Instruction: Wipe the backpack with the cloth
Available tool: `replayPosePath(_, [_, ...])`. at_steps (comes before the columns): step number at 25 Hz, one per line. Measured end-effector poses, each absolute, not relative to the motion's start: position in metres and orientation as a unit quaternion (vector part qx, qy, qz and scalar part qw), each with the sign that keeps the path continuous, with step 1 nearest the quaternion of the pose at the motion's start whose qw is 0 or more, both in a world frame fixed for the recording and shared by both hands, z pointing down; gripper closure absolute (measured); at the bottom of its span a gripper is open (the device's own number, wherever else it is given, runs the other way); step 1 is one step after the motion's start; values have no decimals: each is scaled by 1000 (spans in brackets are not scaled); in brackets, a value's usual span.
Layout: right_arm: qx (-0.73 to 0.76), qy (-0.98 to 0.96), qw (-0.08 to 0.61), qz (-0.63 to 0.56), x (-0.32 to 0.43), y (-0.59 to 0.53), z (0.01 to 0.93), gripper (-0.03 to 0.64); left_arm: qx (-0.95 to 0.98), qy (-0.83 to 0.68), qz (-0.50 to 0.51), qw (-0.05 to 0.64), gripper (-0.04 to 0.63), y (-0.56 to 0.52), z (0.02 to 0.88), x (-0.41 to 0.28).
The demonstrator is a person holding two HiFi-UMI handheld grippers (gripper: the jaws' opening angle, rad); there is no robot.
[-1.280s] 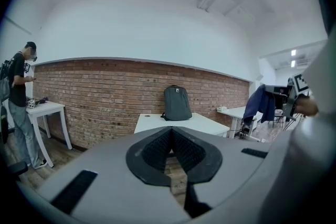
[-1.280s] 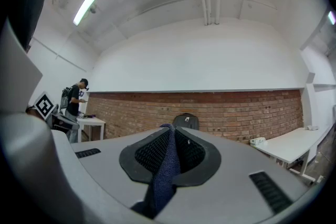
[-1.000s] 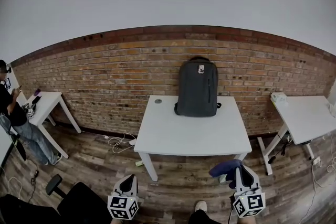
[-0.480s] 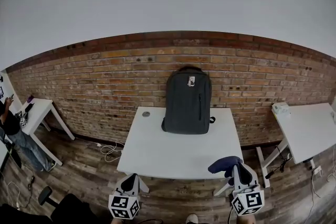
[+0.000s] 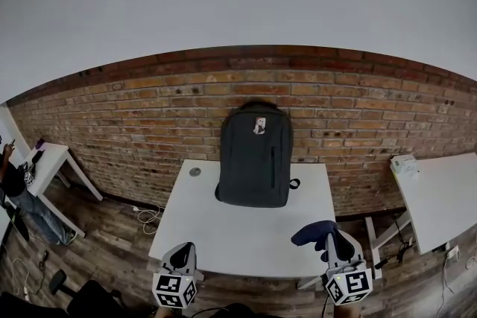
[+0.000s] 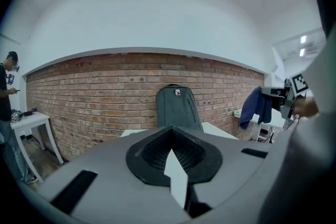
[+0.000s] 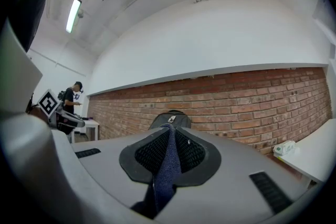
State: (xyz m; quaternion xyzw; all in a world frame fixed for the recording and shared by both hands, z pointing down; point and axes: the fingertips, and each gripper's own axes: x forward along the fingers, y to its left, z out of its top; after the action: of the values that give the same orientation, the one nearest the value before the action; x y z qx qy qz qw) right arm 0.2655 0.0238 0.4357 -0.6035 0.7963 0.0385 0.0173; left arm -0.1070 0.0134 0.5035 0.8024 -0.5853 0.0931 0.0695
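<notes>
We hold both grippers low at the near edge of the white tabletop (image 5: 223, 231), the left gripper (image 5: 181, 254) at 7 o'clock and the right gripper (image 5: 332, 240) at 5 o'clock. The left one's jaws meet at the tips with nothing between them. The right one is clamped on the dark blue cloth (image 5: 311, 233), which droops toward 9 o'clock. The grey backpack (image 5: 254, 159) stands upright at 12 o'clock, at the tabletop's far edge against the brick wall (image 5: 141, 126), well apart from both grippers.
</notes>
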Motion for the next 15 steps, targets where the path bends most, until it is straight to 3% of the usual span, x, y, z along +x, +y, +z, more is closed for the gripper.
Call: replayPosePath(15, [-599,800,-2,33,266,-48,446,586,807,-579,89,79,598,-62,516,-97])
